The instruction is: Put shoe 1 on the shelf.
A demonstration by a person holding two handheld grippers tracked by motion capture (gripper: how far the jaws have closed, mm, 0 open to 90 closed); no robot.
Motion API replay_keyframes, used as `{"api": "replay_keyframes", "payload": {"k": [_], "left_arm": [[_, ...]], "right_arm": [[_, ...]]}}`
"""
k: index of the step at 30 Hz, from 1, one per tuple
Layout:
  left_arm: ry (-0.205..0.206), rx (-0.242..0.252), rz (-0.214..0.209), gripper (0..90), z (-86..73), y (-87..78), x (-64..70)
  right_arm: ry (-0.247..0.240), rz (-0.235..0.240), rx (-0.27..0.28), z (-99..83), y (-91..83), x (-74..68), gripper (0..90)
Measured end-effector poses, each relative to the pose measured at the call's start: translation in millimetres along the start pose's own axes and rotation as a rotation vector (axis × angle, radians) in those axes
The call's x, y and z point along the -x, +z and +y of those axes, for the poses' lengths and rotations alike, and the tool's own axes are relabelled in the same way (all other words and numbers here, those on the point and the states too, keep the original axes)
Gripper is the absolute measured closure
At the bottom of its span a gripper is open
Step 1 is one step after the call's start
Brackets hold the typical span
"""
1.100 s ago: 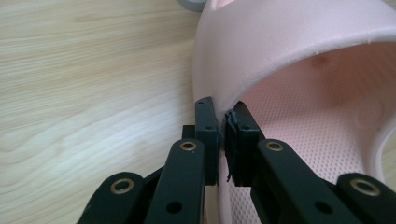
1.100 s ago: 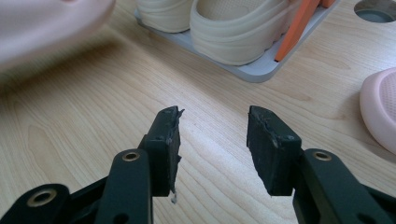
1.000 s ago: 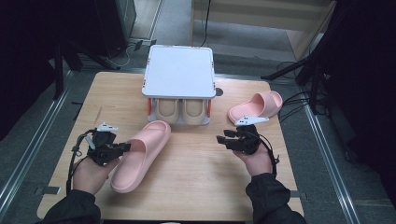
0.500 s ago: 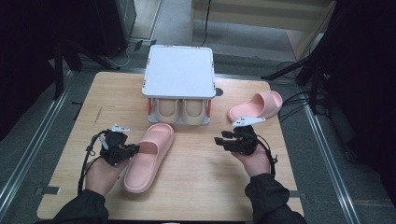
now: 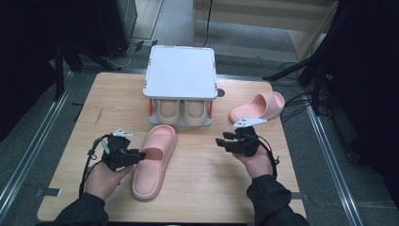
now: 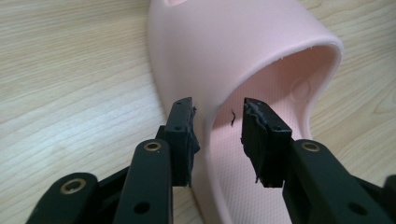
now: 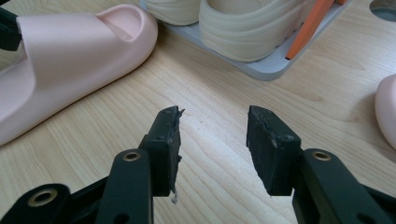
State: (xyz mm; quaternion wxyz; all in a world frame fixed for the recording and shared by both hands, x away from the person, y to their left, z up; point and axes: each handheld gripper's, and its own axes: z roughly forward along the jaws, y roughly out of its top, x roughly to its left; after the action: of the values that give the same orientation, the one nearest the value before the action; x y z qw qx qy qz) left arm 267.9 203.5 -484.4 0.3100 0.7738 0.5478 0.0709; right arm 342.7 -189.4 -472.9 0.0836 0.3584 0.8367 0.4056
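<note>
Left tongs (image 6: pixel 217 119) straddled the slipper's (image 5: pixel 153 160) strap edge, jaws narrow, one outside, one inside, grip not clearly closed. Slipper lay on the desk (image 5: pixel 207 174) at 6 o'clock from the rack (image 5: pixel 181 75). Right tongs (image 7: pixel 214 126) hovered wide, empty, at the slipper's 3 o'clock.

no readable text, no labels, no brand marks, no numbers or signs on any surface in the three views
</note>
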Motion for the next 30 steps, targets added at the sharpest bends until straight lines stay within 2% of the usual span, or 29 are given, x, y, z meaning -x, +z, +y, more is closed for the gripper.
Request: {"api": "replay_keyframes", "payload": {"k": [4, 7, 11, 13, 15, 19, 23, 26, 30], "left_arm": [[0.019, 0.027, -0.009, 61.6, -2.8, -10.8, -8.3], [0.005, 0.036, 0.0, 61.0, -5.8, -15.6, -17.8], [-0.021, -0.002, 0.01, 63.5, -9.6, -6.8, -28.6], [-0.009, -0.036, -0.008, 63.4, -11.3, 1.4, -28.2], [0.001, -0.066, -0.011, 63.5, -11.3, 7.6, -25.8], [0.02, -0.068, -0.022, 63.4, -10.7, 10.4, -21.2], [0.035, -0.074, -0.036, 63.4, -11.4, 10.9, -15.4], [0.066, -0.081, -0.065, 60.0, -10.9, 10.6, -11.4], [0.076, -0.031, -0.065, 55.2, -8.1, 5.3, -11.4]], "right_arm": [[0.001, -0.001, 0.009, -0.2, -1.6, 0.8, 55.2], [0.005, -0.006, 0.017, -0.3, -3.1, 2.8, 55.4], [0.022, -0.022, 0.043, -0.4, -9.1, 5.8, 55.5], [0.044, -0.041, 0.054, -1.3, -12.4, 9.5, 55.6], [0.058, -0.054, 0.064, -2.5, -15.1, 16.3, 55.7], [0.078, -0.077, 0.096, -6.4, -22.6, 33.2, 58.1], [0.113, -0.116, 0.107, -11.8, -29.5, 49.0, 58.4], [0.135, -0.158, 0.108, -15.6, -32.2, 63.0, 60.6], [0.168, -0.192, 0.096, -16.7, -30.5, 83.8, 63.8]]}}
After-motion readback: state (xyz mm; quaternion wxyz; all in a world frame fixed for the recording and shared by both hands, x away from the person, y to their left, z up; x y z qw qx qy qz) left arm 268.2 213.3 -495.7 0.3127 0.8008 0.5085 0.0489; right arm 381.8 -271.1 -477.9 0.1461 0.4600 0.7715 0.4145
